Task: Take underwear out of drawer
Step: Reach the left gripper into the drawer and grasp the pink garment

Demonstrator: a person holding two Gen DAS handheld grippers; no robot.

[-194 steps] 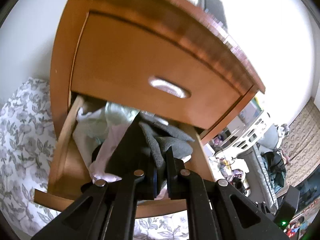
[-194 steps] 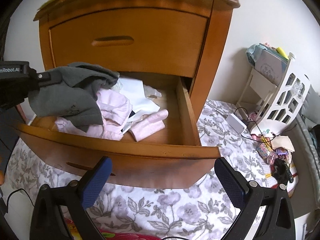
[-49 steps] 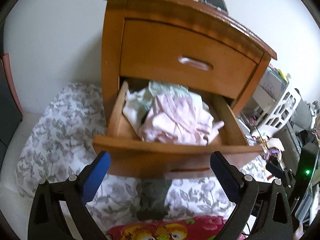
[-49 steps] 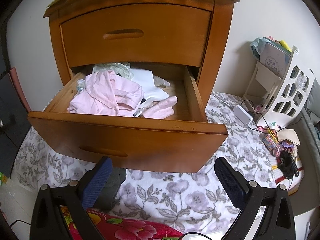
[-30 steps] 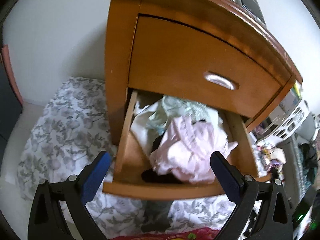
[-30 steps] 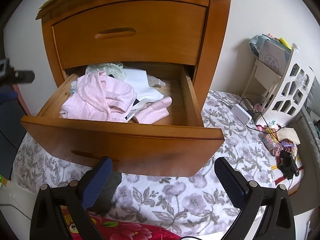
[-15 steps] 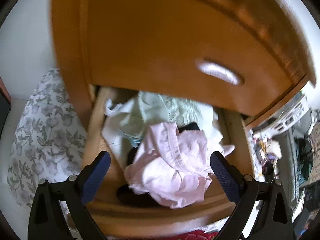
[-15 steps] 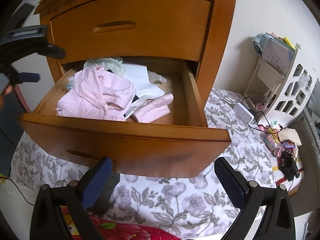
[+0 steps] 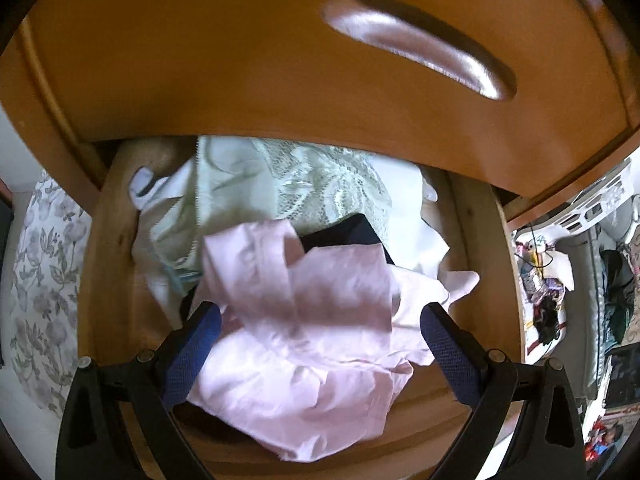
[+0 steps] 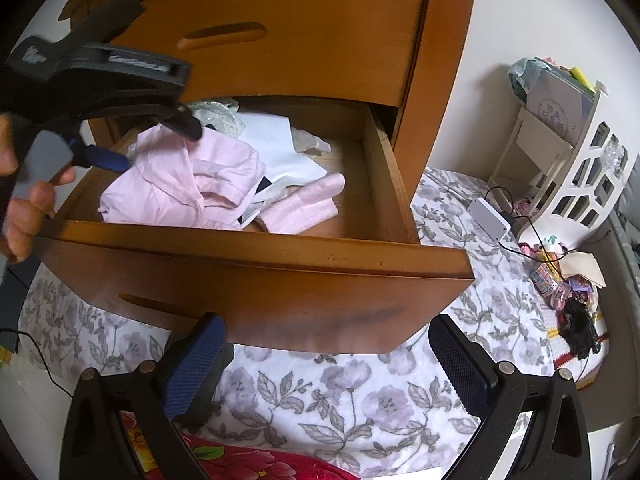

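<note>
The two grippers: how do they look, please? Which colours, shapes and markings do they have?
Both are black plastic frames with silver screws and two angled fingers. The left gripper and the right gripper carry textured blue pads. In the right wrist view, blurred white lettering marks the left gripper's body. No sleeve shows.

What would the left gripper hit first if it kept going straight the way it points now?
Most likely the crumpled pink garment on top of the pile in the open drawer: the open left gripper already straddles it. Whether they touch is unclear.
</note>
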